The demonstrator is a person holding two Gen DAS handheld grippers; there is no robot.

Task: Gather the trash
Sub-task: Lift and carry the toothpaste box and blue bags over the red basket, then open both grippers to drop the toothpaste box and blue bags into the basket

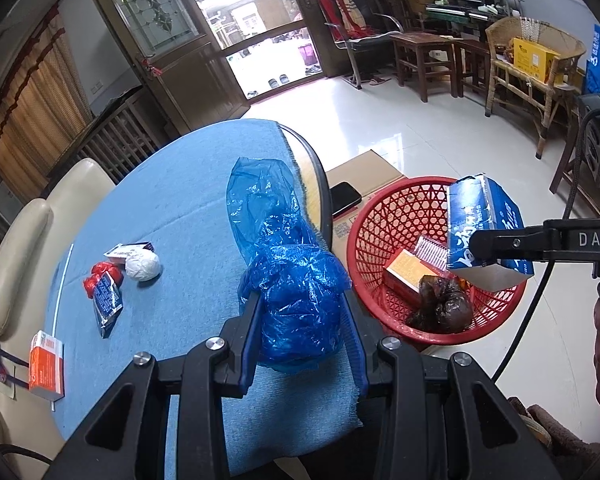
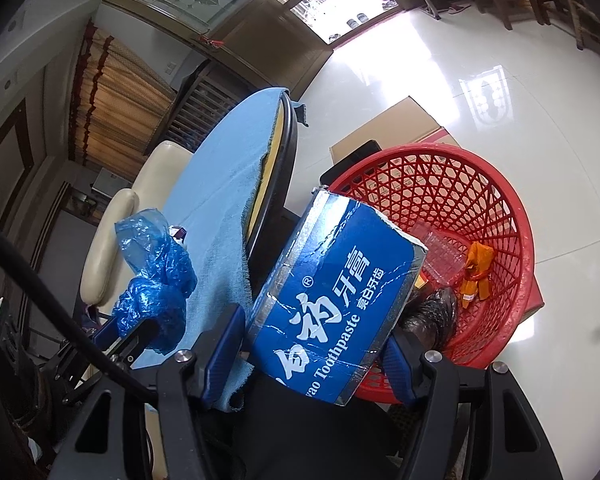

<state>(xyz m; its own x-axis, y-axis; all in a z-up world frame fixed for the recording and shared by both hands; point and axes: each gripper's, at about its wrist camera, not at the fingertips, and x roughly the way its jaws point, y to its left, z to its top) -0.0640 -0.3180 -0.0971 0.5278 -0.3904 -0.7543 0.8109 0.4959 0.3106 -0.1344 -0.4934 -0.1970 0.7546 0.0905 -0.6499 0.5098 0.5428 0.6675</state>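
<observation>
My left gripper (image 1: 300,304) is shut on a crumpled blue plastic bag (image 1: 291,280) at the right side of the blue-clothed table (image 1: 171,208). My right gripper (image 2: 316,332) is shut on a blue toothpaste box (image 2: 332,292), held over the near rim of the red basket (image 2: 500,208). The box (image 1: 484,228) and basket (image 1: 364,248) also show in the left wrist view. In the basket lie an orange box (image 1: 408,276), a dark bag (image 1: 444,308) and a clear tray (image 1: 432,250). On the table lie a white paper ball (image 1: 143,266), a red wrapper (image 1: 99,280), a blue sachet (image 1: 107,304) and an orange-white box (image 1: 47,364).
The basket stands on a cardboard box (image 1: 368,172) on the tiled floor, with a black phone (image 1: 344,198) beside it. A cream chair (image 1: 15,264) stands at the table's left. Wooden and wicker chairs (image 1: 532,68) line the far right wall.
</observation>
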